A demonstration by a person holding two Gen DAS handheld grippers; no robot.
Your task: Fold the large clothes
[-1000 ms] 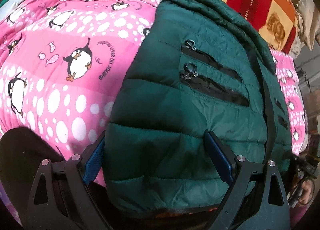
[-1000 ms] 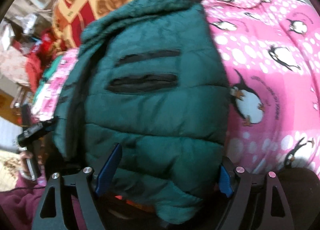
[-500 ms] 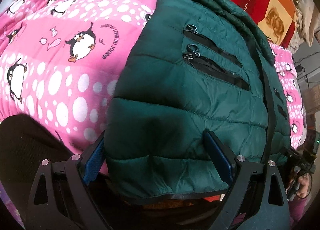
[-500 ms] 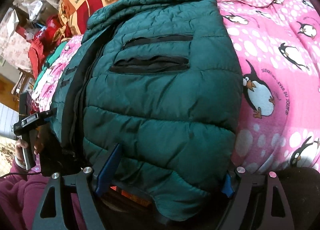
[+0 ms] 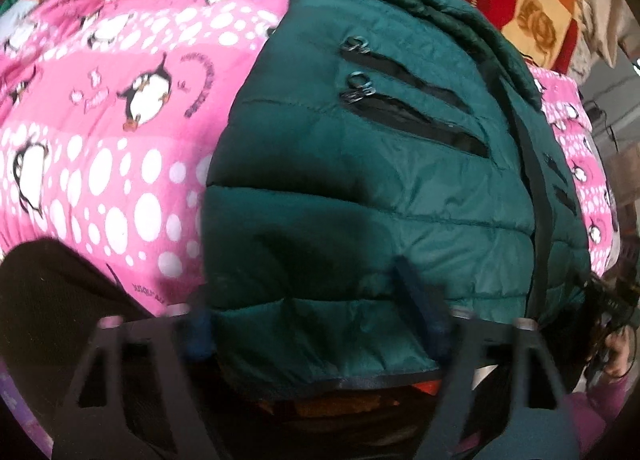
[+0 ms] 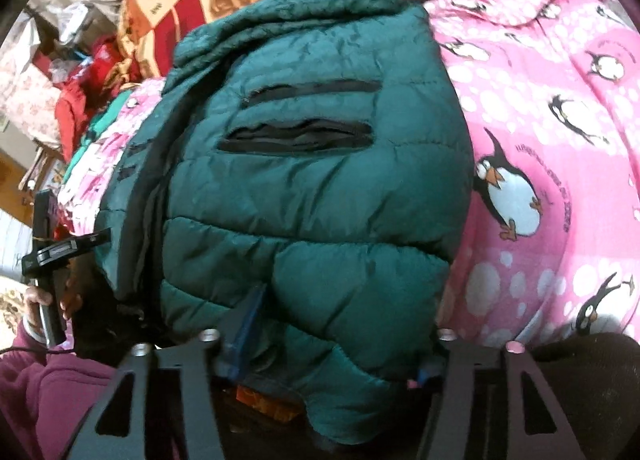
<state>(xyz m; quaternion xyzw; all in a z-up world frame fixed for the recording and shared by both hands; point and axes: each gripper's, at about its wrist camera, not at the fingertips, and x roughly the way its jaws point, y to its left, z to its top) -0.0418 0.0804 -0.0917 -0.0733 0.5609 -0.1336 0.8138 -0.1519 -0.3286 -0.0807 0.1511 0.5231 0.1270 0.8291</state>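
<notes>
On the pink penguin blanket (image 5: 120, 188), the green jacket (image 5: 360, 200) sits closer than before, both grippers' jaws still spread wide around its hem.

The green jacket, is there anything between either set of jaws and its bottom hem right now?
Nothing visible. The green jacket lies on the pink penguin blanket, and its hem already sits between the open jaws of the left gripper and of the right gripper. Only the jacket's own padding fills those gaps.
</notes>
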